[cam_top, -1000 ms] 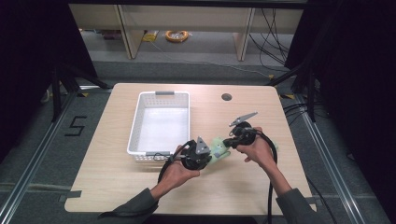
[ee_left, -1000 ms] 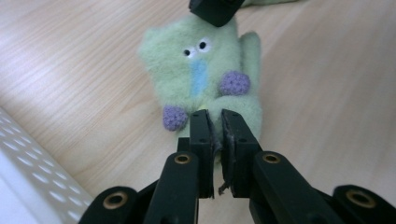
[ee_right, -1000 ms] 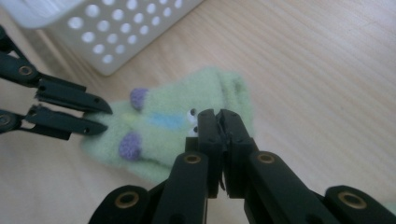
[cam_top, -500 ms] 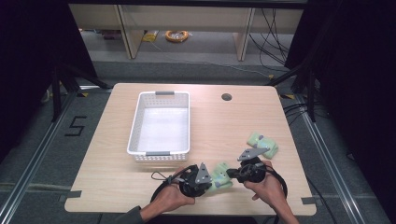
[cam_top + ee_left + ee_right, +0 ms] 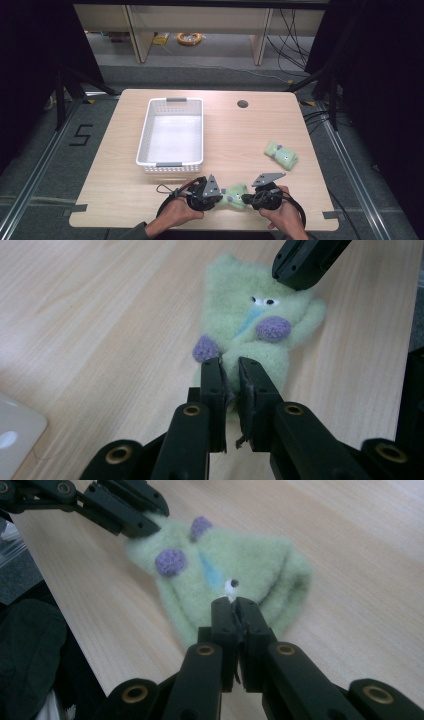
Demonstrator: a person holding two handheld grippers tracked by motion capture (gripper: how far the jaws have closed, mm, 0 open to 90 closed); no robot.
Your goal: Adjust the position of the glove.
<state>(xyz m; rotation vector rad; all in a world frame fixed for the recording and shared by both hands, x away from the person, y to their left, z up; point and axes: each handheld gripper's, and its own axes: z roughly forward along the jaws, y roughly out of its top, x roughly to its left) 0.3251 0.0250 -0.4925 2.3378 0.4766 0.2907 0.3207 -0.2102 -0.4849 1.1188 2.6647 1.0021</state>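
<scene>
The green sock (image 5: 236, 194) lies flat at the table's (image 5: 240, 140) near edge, between my two grippers, its long axis running from one to the other. My left gripper (image 5: 229, 371) has its jaws pinched on one end, my right gripper (image 5: 235, 602) on the end with the little eyes. A second, rolled sock (image 5: 281, 154) waits well apart; the white basket (image 5: 171, 165) holds nothing, so I judge most work remains.
</scene>
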